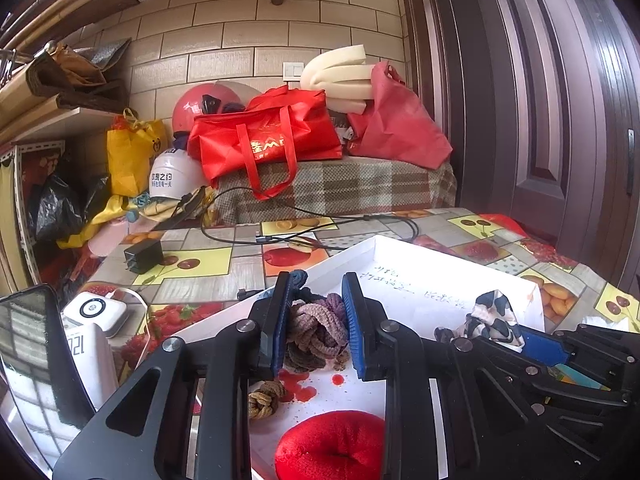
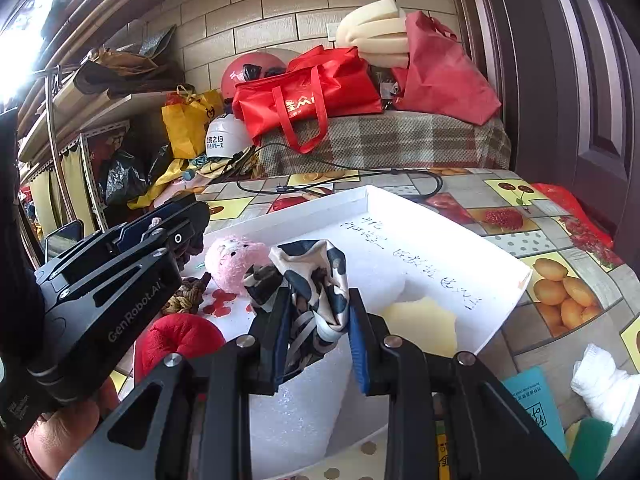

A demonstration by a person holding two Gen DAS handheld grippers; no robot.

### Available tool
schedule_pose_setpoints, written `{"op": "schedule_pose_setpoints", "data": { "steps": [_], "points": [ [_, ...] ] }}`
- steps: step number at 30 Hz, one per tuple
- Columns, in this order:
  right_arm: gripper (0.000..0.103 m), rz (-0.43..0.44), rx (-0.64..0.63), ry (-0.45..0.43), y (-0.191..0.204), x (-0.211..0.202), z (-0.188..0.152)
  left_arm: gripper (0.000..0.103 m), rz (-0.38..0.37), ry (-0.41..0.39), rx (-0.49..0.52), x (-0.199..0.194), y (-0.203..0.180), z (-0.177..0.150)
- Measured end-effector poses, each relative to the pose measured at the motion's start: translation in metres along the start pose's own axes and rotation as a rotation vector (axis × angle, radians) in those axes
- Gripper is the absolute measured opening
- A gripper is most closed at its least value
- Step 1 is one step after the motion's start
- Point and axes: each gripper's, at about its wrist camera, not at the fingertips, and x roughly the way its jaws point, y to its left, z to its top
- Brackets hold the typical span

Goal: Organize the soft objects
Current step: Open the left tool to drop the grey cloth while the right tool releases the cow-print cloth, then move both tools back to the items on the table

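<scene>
1. Clamping a bundle of hair ties (image 1: 316, 332) in the left gripper (image 1: 316, 304), jaws closed on the tangle, over the left part of the white tray (image 1: 420, 256); not possible to tell whether resting on the tray floor or lifted clear.
2. Pinching a spotted cloth (image 2: 316, 280) in the right gripper (image 2: 318, 320), jaws closed on its lower folds, with the upper part standing free above the middle of the tray.
3. Risking a dropped tie: gripping only part of a springy tangle, with loops bulging out past the pads and likely working loose.
4. Risking the cloth sliding out: squeezing a small fold of smooth-looking fabric.
5. Risking a bump: working both grippers close together over the same tray.
6. Risking a snag: lying just beyond the far rim, a black cable (image 1: 320, 216) on the fruit-patterned table (image 1: 192, 264).
7. Lying loose in the tray: a red plush ring (image 1: 332, 444) at the near edge, a small knotted tie (image 1: 266, 398) beside red stains, and a pink plush toy (image 2: 236, 264) further in; showing only handwriting on the far right floor.
</scene>
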Motion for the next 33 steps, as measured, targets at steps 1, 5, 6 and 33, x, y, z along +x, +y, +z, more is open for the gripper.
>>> {"op": "schedule_pose_setpoints", "data": {
  "steps": [1,5,6,33],
  "points": [
    [0.028,0.000,0.002,0.001,0.000,0.000,0.000,0.032,0.002,-0.001,0.000,0.000,0.000,0.001],
    [0.076,-0.029,0.002,0.020,0.000,0.004,0.002,0.094,0.063,-0.030,-0.031,-0.004,0.005,0.002],
    [0.086,-0.041,0.005,0.024,0.000,0.005,0.002,0.103,0.070,-0.026,-0.045,-0.003,0.008,0.002],
    [0.086,-0.072,-0.129,-0.082,-0.014,-0.063,-0.024,0.103,-0.139,-0.013,0.012,-0.057,-0.037,-0.019]
  ]
}}
